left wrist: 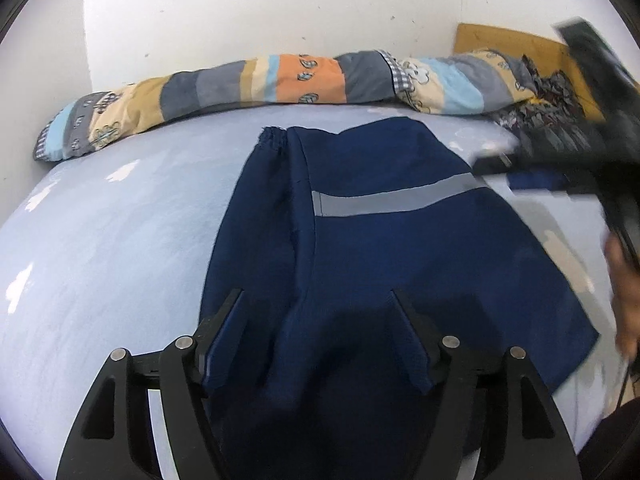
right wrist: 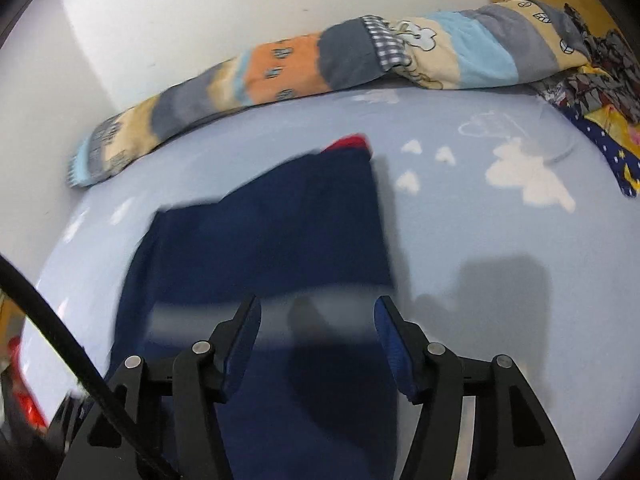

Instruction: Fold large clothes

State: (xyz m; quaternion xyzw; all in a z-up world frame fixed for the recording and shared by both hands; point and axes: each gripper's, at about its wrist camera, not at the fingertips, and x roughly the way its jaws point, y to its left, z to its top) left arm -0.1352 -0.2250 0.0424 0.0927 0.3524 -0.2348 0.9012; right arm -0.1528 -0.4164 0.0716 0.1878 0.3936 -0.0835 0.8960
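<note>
Bed sheet (left wrist: 100,240): pale blue, printed with white clouds; the whole work surface is covered by it.

Quilt (left wrist: 288,80): rolled lengthwise, patchwork of grey, orange, cream and light blue; laid along the far edge of the sheet against a white wall (left wrist: 240,8).

Navy garment (left wrist: 380,248): large, dark blue, spread flat on the middle of the sheet. One grey reflective band (left wrist: 400,198) is stitched across the body. A sleeve with a gathered cuff (left wrist: 274,136) is laid alongside the left side of the body. A strip of red trim (right wrist: 350,142) is seen at the far corner in the right wrist view, which is blurred.

Left gripper (left wrist: 318,320): positioned over the near hem of the garment; its fingers are spread wide, with cloth lying between and nothing clamped.

Right gripper (right wrist: 318,320): positioned over the grey band near the garment's right edge; its blue-padded fingers (right wrist: 394,344) are likewise held apart, nothing gripped.
</note>
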